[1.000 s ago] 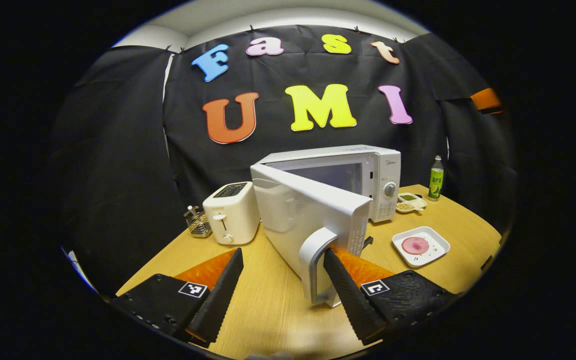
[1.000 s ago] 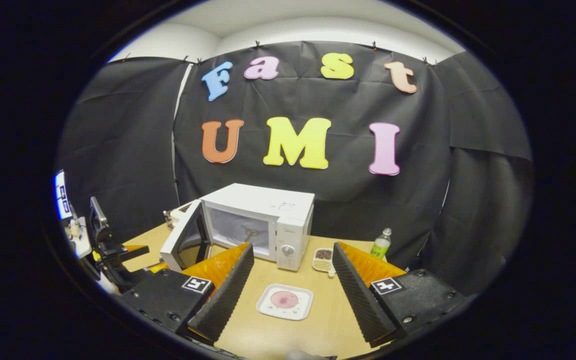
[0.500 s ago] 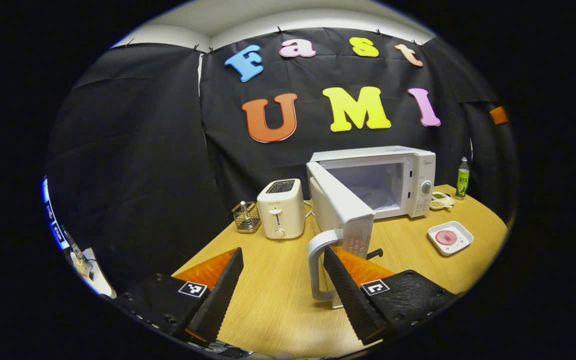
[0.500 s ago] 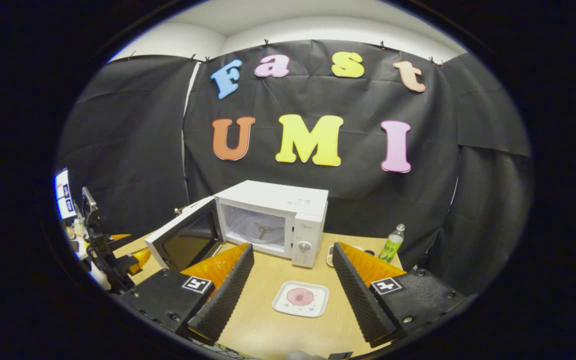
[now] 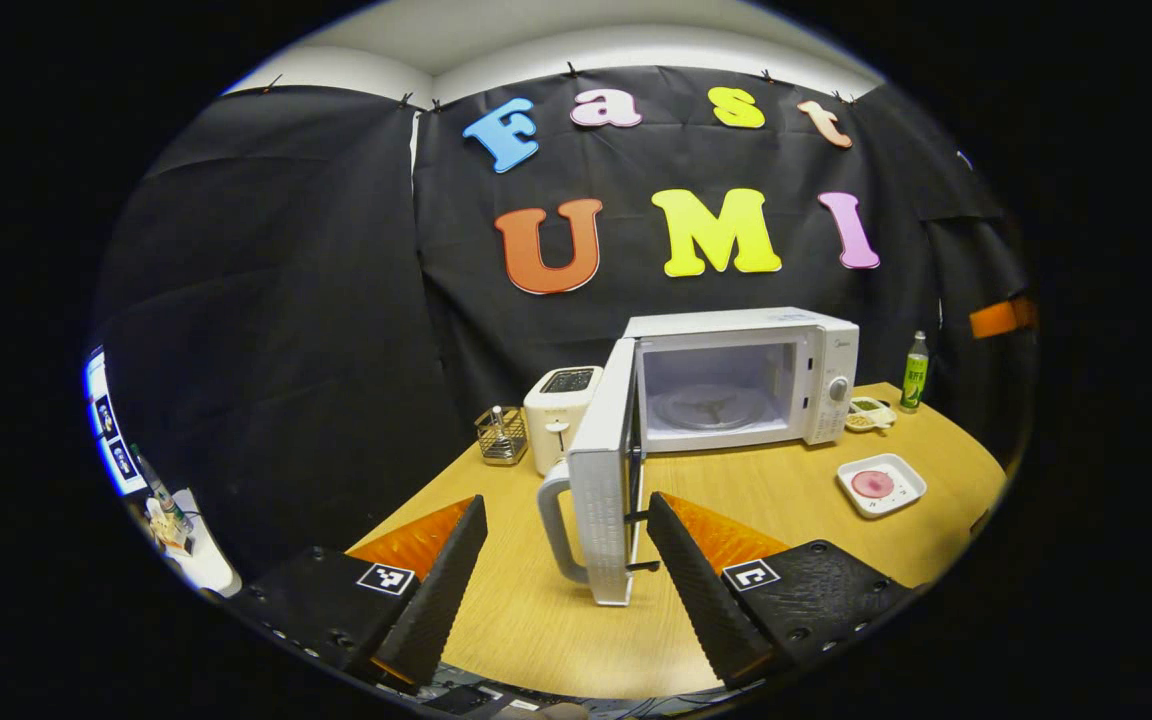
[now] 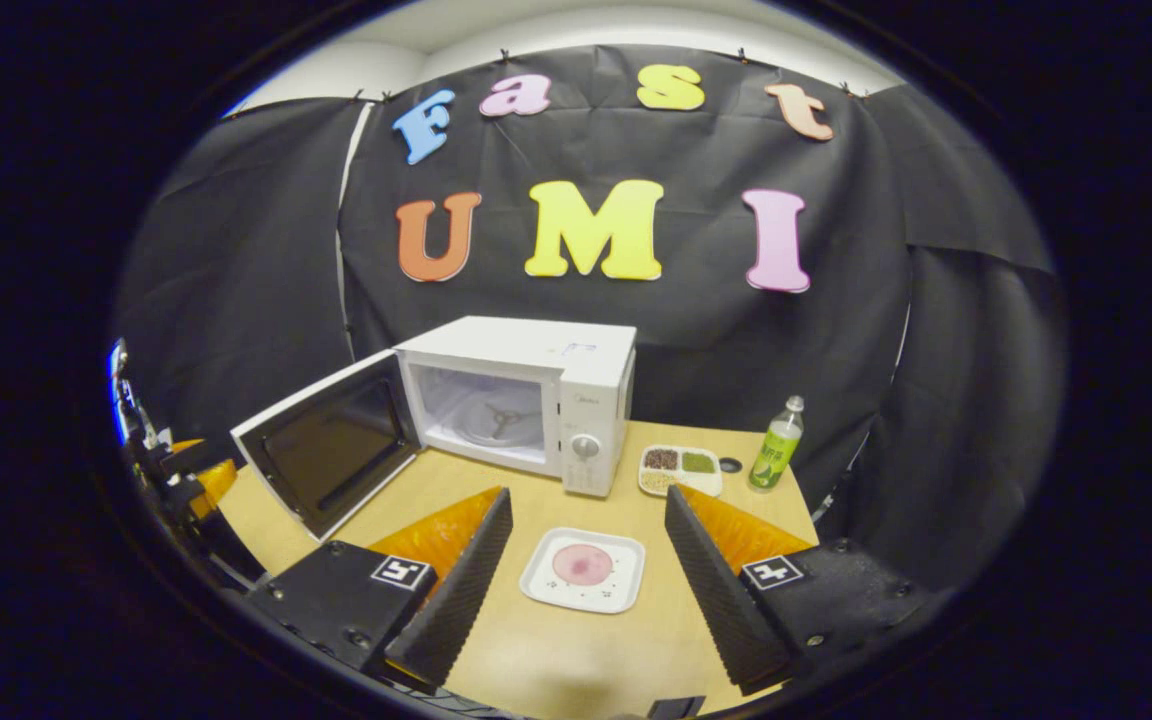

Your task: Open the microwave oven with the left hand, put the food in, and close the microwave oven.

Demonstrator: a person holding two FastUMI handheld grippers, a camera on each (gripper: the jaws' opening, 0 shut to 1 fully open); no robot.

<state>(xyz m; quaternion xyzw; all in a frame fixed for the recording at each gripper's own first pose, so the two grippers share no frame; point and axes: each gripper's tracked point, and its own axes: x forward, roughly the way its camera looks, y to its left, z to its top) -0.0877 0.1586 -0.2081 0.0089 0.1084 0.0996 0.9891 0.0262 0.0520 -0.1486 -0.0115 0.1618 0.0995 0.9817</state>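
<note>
Microwave oven (image 5: 736,375) stands open on the bench (image 5: 796,490) in our left gripper view, its door (image 5: 604,470) swung wide, cavity empty but for the turntable. Our left hand-held gripper (image 5: 566,570) is spread, its fingers either side of the door's edge and handle, pinching nothing we can see. A white plate (image 5: 881,484) carries the pink food (image 5: 874,484); beside it sit a small divided dish (image 5: 866,413) and a green bottle (image 5: 914,372). A toaster (image 5: 558,402) stands left of the oven.

From the right gripper view, our right hand-held gripper (image 6: 586,590) is spread above the plate (image 6: 584,570) with the food (image 6: 583,564) between its fingers, untouched. The divided dish (image 6: 680,468) holds dark, green and pale grains.
</note>
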